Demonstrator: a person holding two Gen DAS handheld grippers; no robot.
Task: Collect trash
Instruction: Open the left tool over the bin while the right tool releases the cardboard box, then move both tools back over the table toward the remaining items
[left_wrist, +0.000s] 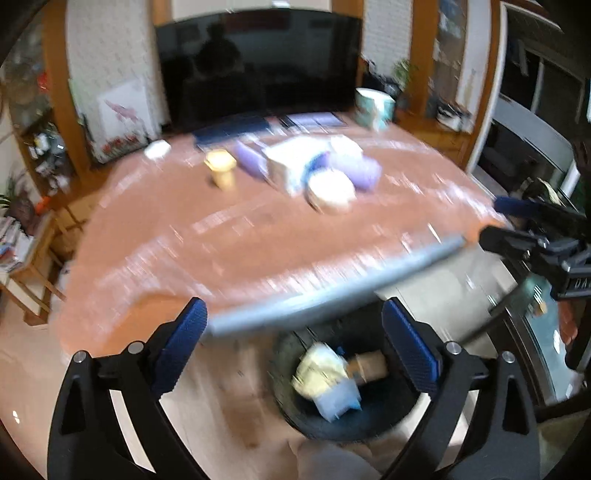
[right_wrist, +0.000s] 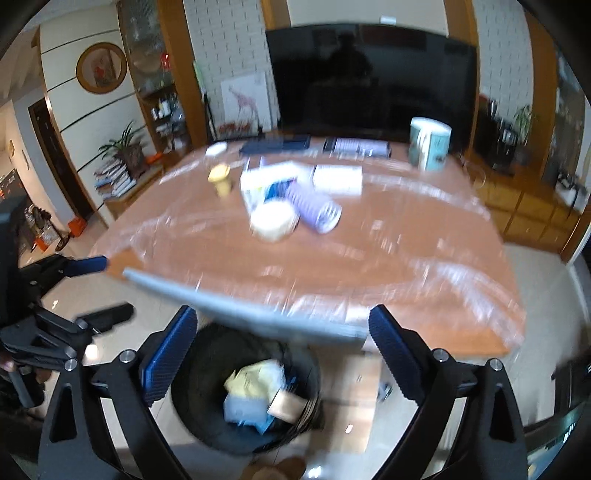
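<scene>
Both tools are empty! The left gripper (left_wrist: 291, 325) has its blue-padded jaws spread wide with nothing between them, and the right gripper (right_wrist: 282, 332) is spread wide and empty too. Directly below both sits the round black waste bin (left_wrist: 391, 417), crumpled yellow, pale blue and brown cardboard scraps (right_wrist: 258, 395) already lying inside. A long grey tube (left_wrist: 332, 284) crosses in front of the fingertips, blurred; whether it is falling or resting, I cannot tell. Beyond the tips stretches the brown wooden table (right_wrist: 369, 258), and well ahead on it lies the remaining clutter: a white round tub (right_wrist: 273, 219), a purple ribbed cylinder (right_wrist: 314, 206), white cartons (left_wrist: 291, 162) and a small yellow cup (left_wrist: 221, 168). A drop into the bin looks just finished. The next move calls for reaching forward over the table and closing on one piece.
</scene>
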